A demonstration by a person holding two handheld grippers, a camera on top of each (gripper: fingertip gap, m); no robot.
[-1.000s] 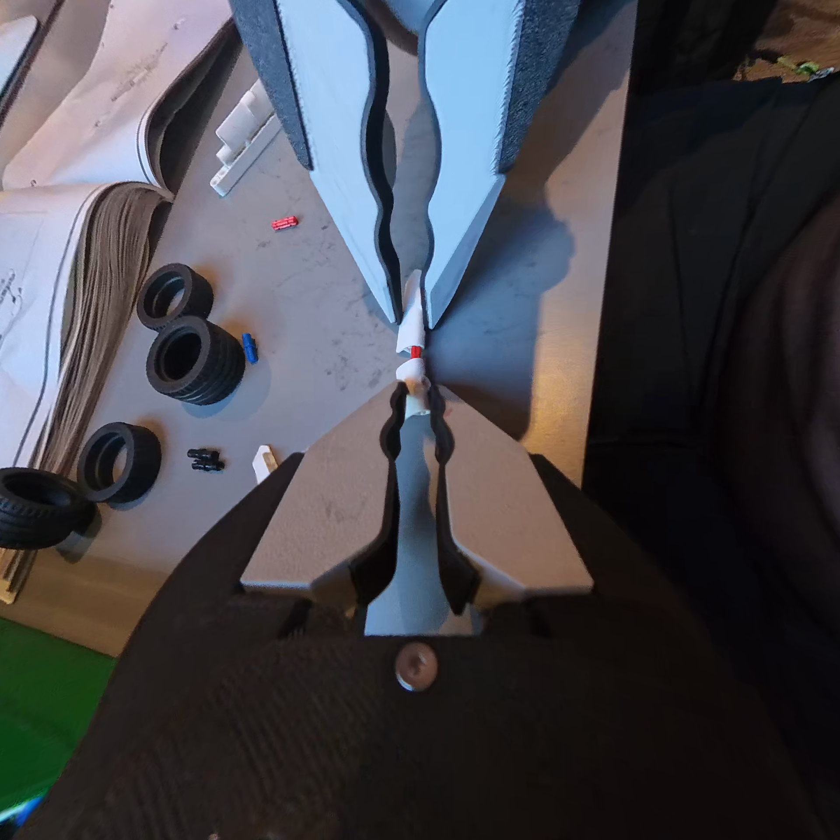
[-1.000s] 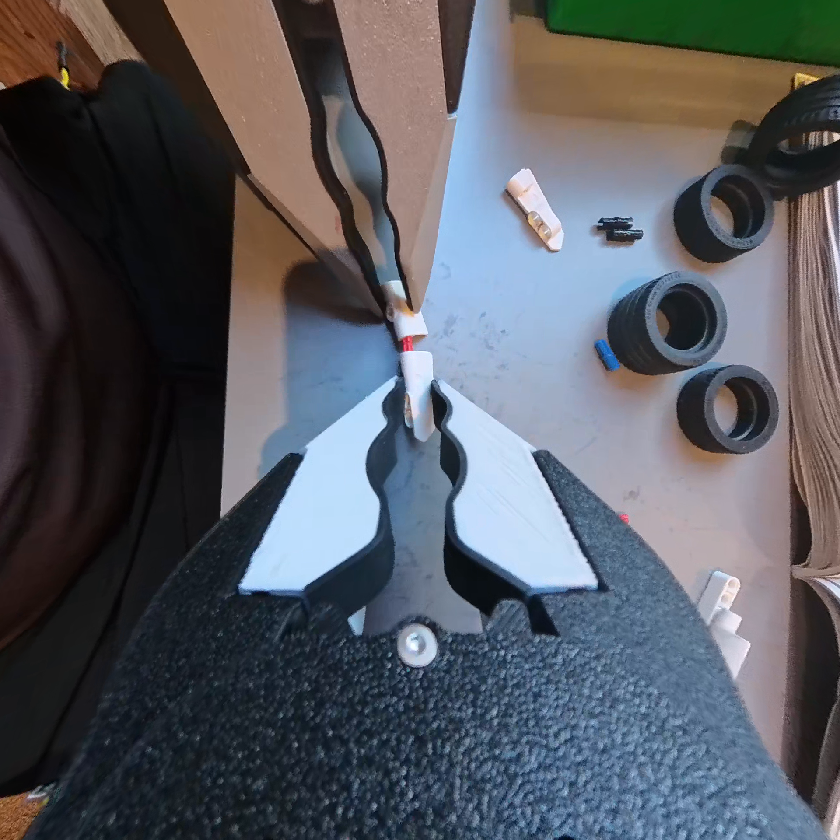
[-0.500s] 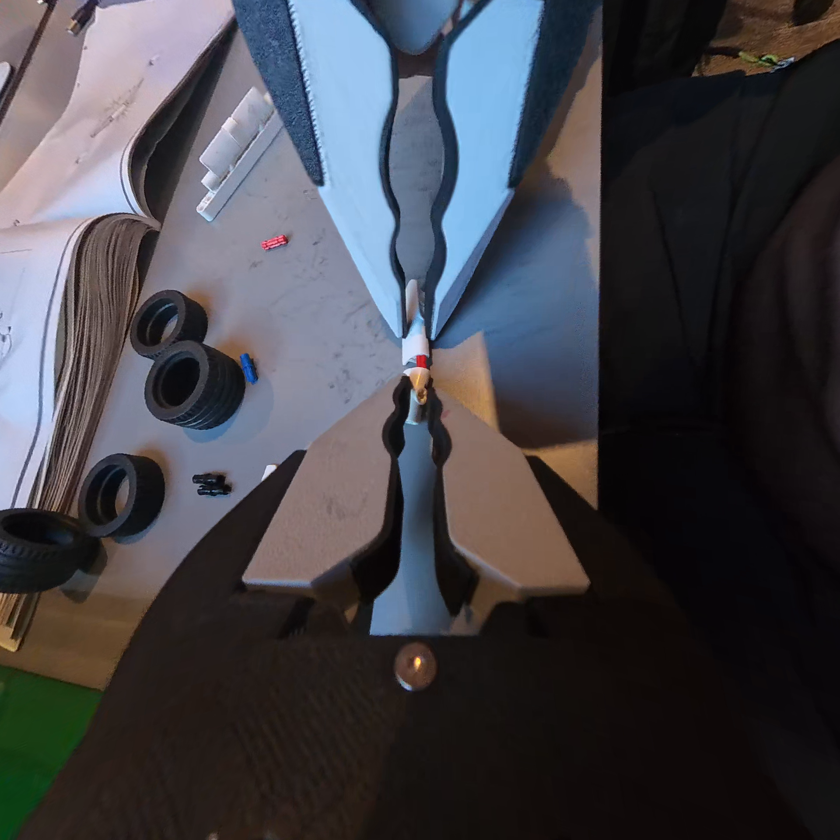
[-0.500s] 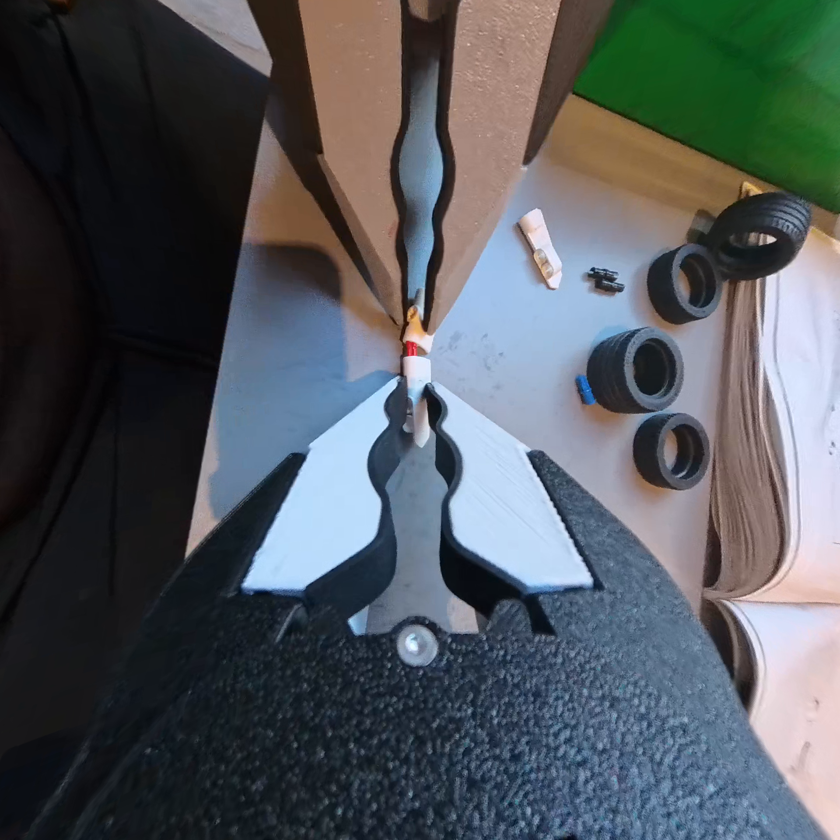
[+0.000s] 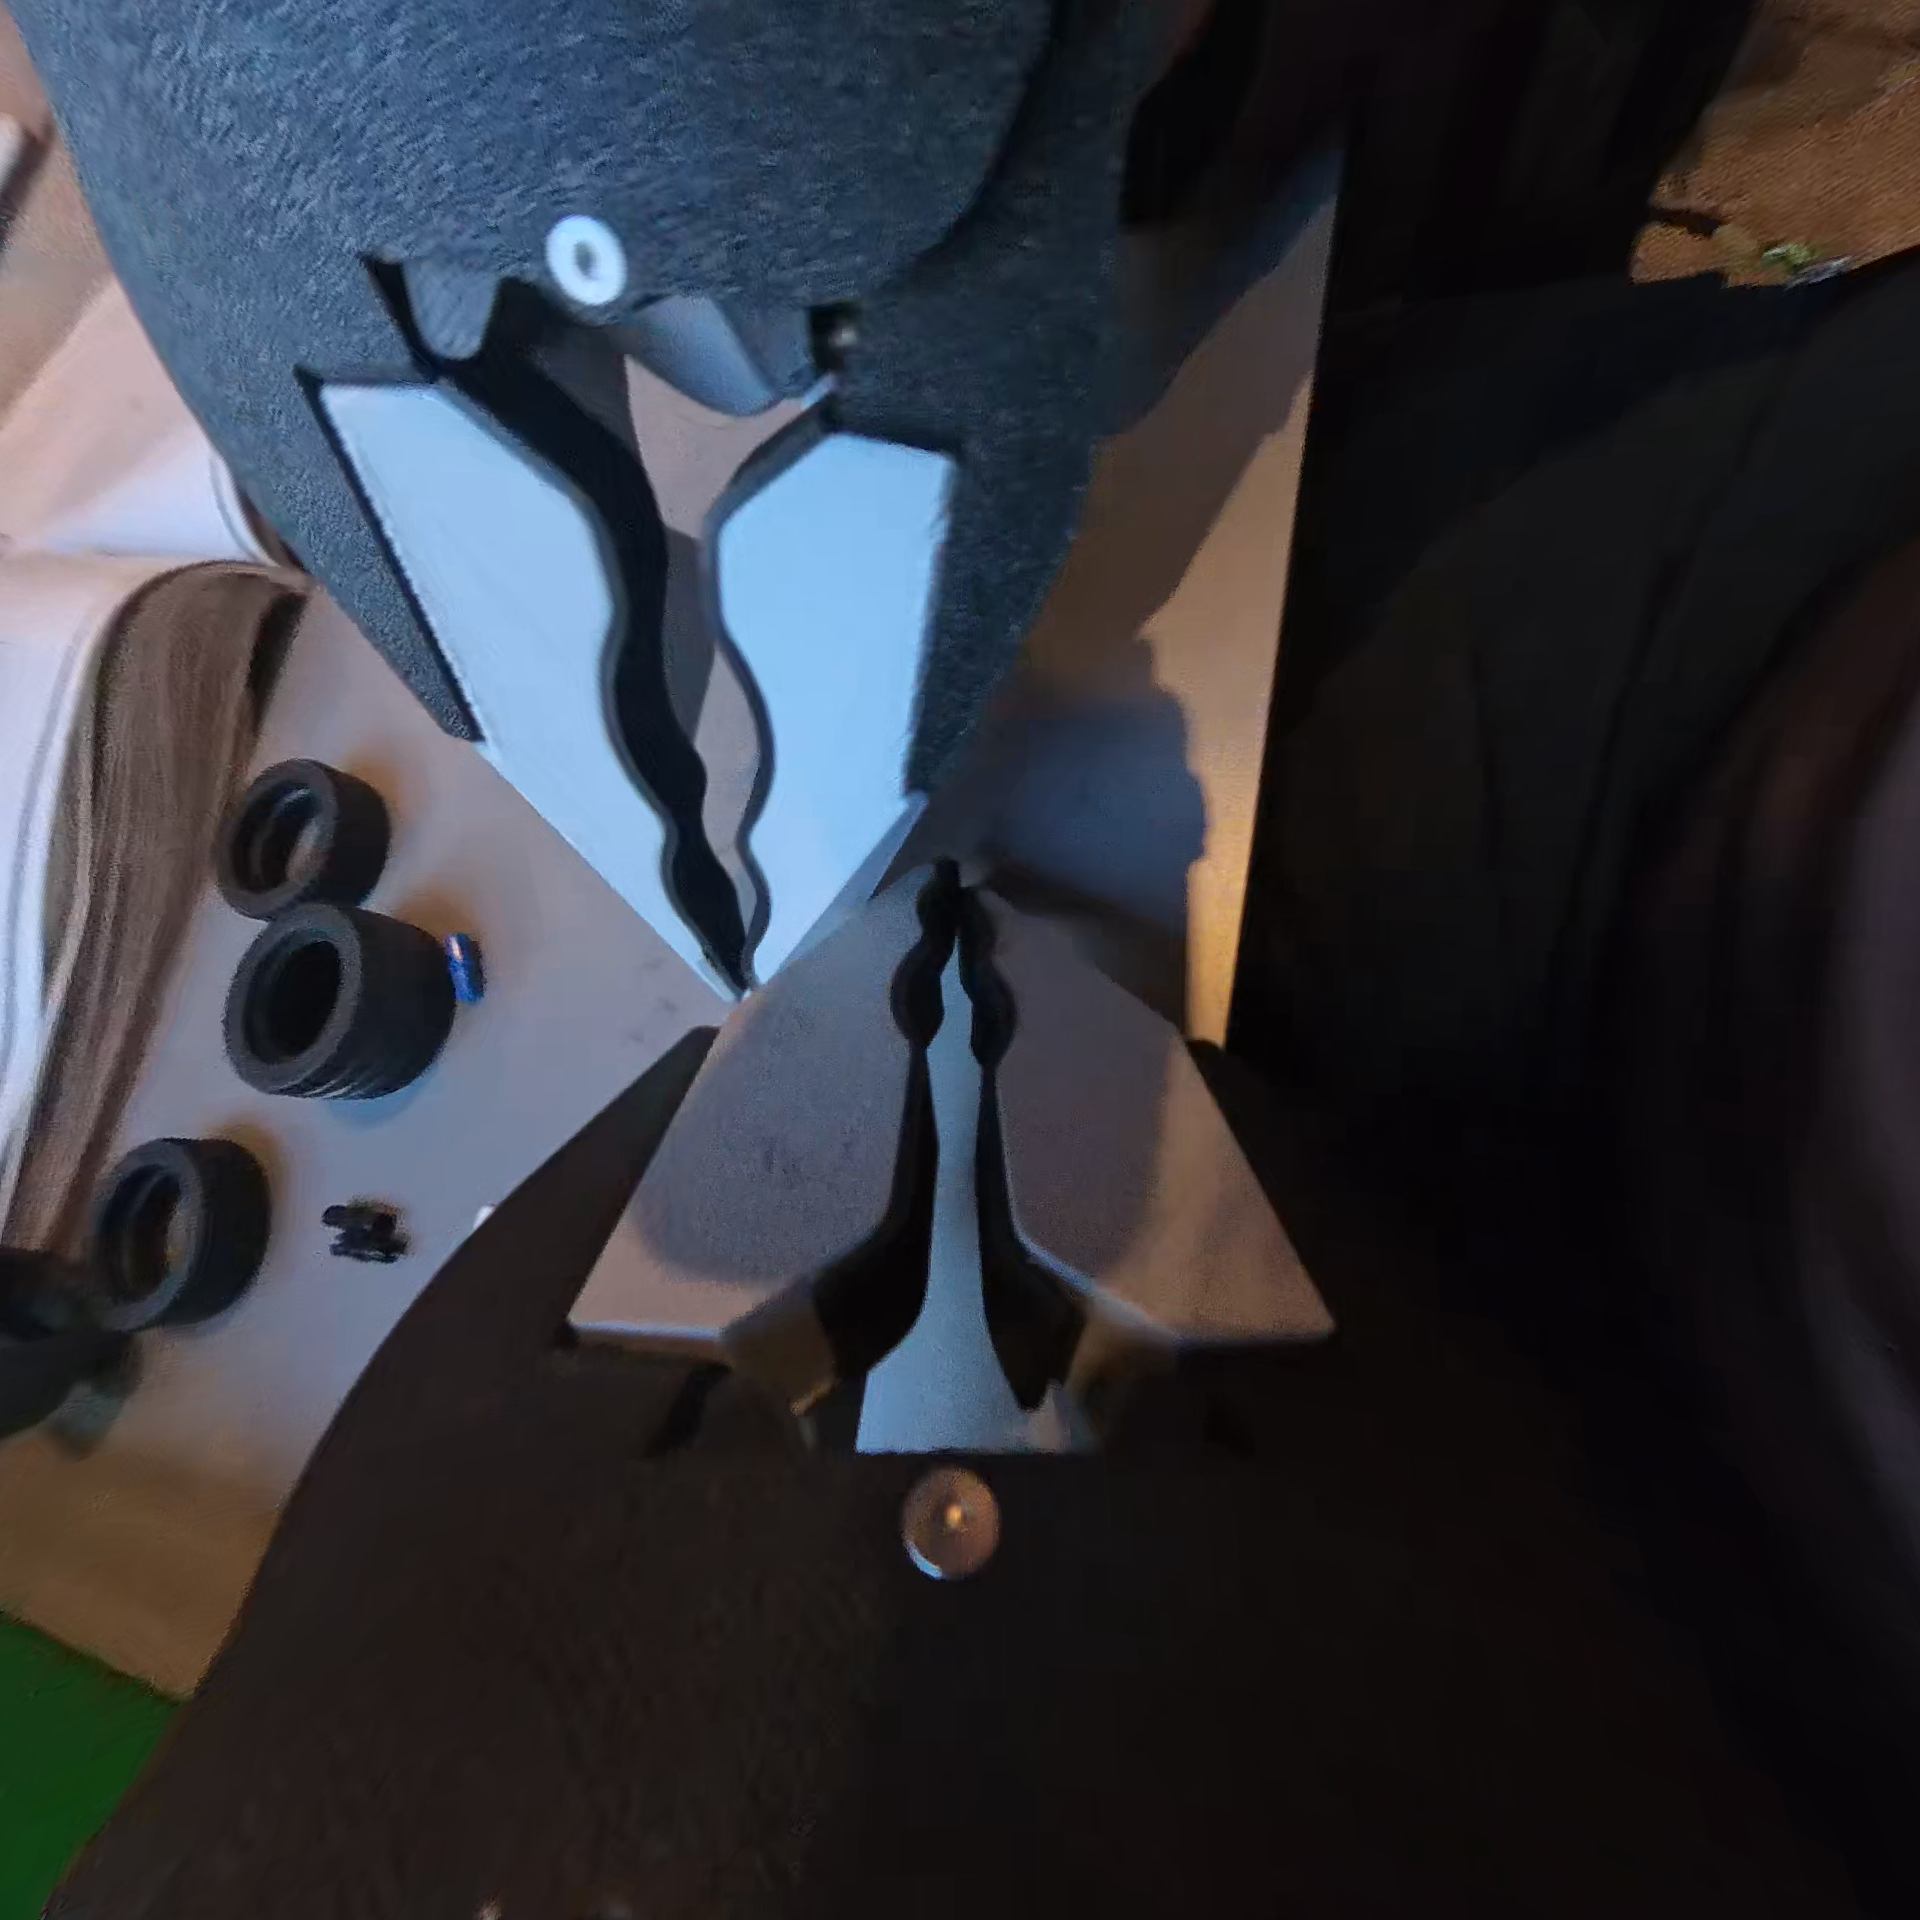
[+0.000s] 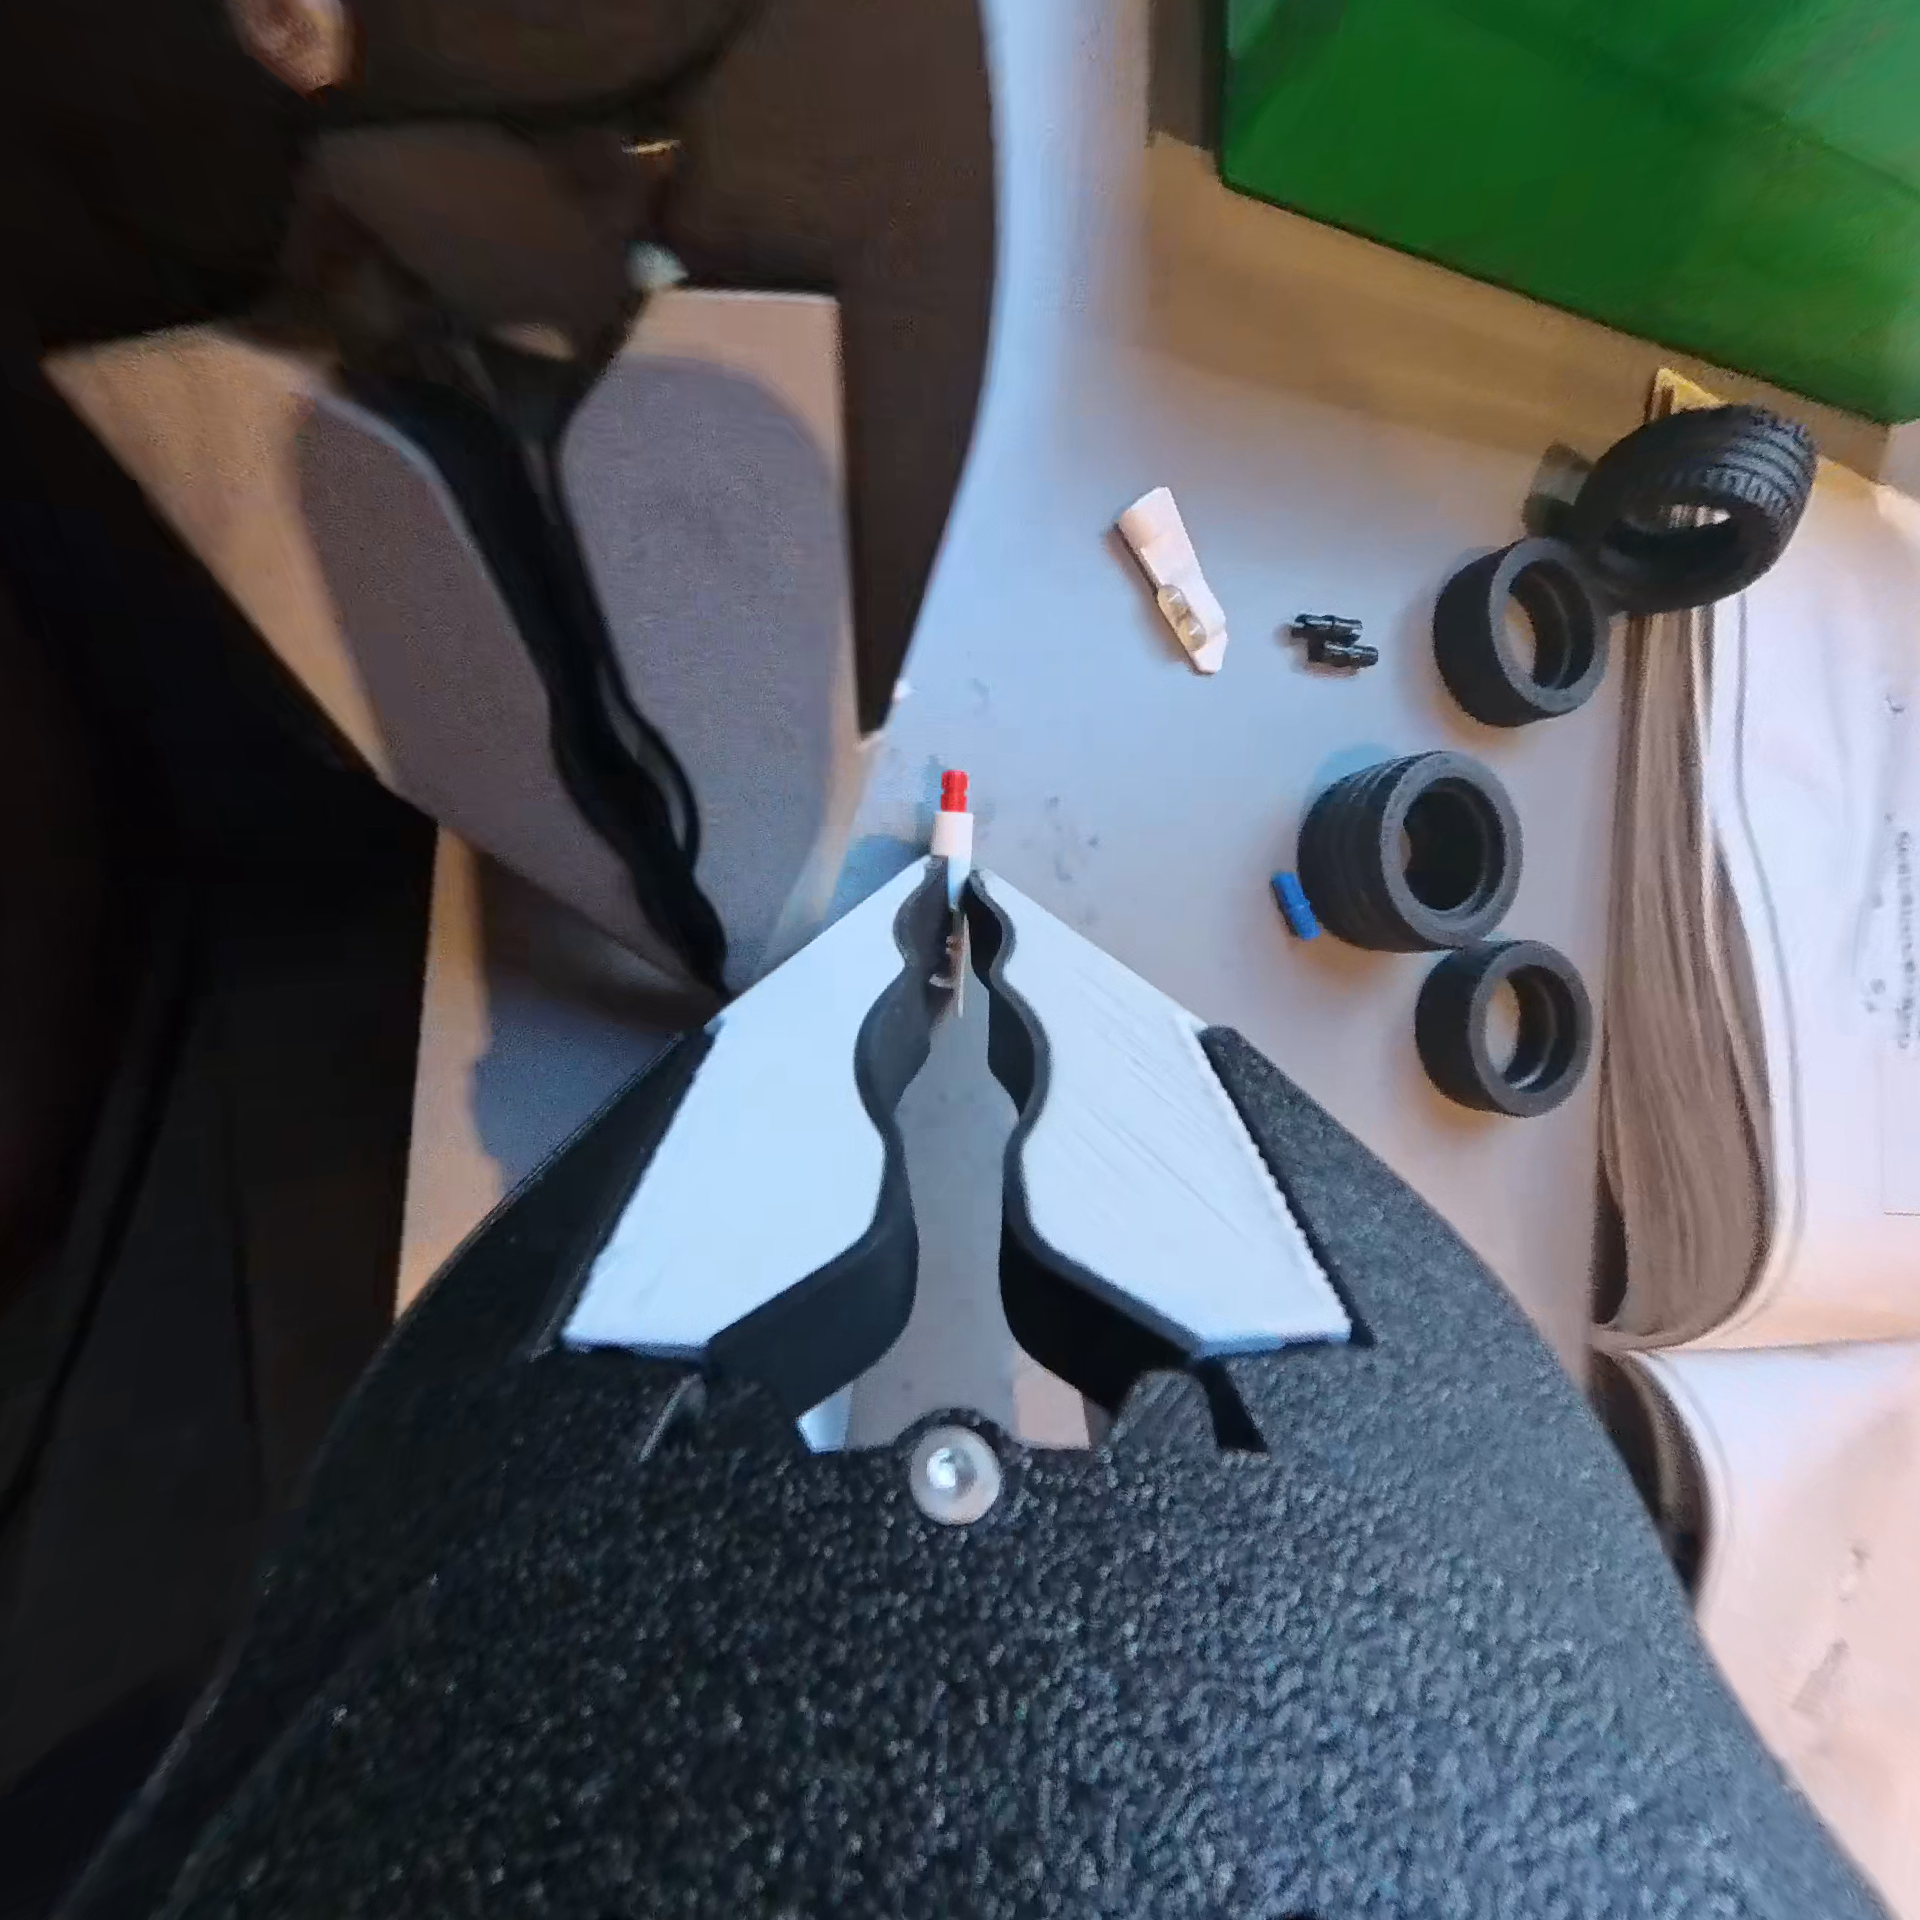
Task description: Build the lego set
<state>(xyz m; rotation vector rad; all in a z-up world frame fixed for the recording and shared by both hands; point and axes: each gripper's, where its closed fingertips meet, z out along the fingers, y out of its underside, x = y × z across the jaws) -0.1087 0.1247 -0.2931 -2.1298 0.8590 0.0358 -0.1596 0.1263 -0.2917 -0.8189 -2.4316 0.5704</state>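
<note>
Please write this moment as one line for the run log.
right gripper: shut on white piece with red pin | left gripper: shut, no piece visible | tyres: on table

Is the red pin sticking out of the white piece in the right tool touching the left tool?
No, the red pin points into open space above the table, apart from the left tool.

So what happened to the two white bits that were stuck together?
They came apart. The right gripper kept hold of its white piece, and the red pin now sticks out bare from its end. The left gripper slid off to the side, so the tips pass each other. Its jaws look shut, with no piece showing. The tyres and blue pin stayed on the table.
</note>
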